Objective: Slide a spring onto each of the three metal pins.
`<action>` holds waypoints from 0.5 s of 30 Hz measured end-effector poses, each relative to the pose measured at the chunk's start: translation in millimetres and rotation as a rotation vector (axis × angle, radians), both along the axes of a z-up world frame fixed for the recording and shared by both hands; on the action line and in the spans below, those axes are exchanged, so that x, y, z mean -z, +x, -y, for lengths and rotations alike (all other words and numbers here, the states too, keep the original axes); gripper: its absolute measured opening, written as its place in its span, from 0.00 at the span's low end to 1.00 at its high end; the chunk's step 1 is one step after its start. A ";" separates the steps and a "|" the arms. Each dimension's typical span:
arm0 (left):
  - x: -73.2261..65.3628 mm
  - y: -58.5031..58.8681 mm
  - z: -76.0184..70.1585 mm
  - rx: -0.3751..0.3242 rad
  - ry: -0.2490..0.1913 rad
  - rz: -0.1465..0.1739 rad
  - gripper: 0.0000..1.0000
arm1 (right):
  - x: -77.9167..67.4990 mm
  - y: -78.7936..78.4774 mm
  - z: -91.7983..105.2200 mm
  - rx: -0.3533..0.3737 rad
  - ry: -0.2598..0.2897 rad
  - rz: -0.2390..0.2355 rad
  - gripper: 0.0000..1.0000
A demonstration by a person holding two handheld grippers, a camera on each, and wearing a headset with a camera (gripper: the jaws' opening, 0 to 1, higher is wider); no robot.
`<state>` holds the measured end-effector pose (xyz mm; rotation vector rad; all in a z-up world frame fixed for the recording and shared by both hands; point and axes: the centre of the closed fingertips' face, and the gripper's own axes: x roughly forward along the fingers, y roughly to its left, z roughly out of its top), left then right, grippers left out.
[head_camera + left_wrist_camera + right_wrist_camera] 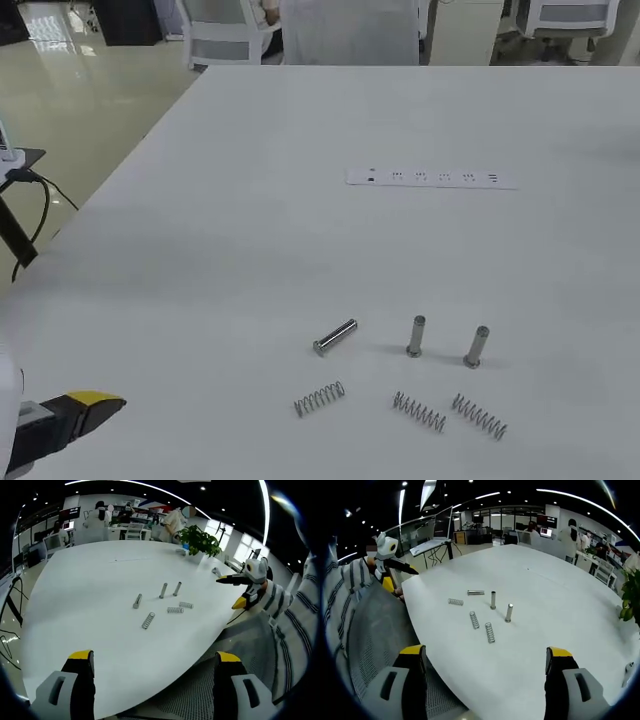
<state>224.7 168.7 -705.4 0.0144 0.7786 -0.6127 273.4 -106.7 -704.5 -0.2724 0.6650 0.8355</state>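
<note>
Work on the pins has not begun, by the look of it: all three springs lie loose on the white table [250, 200], none threaded. Two steel pins stand upright on their heads near each other, the middle pin [416, 336] and the right-hand pin [477, 346], while the fallen pin [335, 337] lies on its side just to their left. Nearer the person lie the left spring [320, 398], the middle spring [419, 412] and the right spring [479, 416], each apart from the pins and from one another. A power strip [432, 178] lies well beyond. The left gripper [154, 657] has its jaws spread wide with nothing between them, poised at the table's near edge; the right gripper [485, 651] is likewise wide open and empty, short of the parts. One yellow-tipped jaw at the lower left of the head view is probably the left gripper's, though too little shows to be sure. The step in hand looks like the first reach. Next, one gripper should close lightly on a spring while the other steadies a pin; the fallen pin will likely need standing up or holding first.
</note>
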 end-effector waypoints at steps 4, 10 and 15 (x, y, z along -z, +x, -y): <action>1.4 -0.5 2.1 0.015 0.012 -0.007 0.98 | -0.7 -0.3 3.9 0.018 0.000 -0.001 0.98; 0.2 0.7 5.0 0.024 0.012 -0.004 0.98 | -4.2 0.7 6.4 0.016 -0.013 0.029 0.93; -0.2 1.8 3.9 0.013 0.003 0.001 0.98 | -4.2 2.6 5.4 0.010 -0.021 0.033 0.93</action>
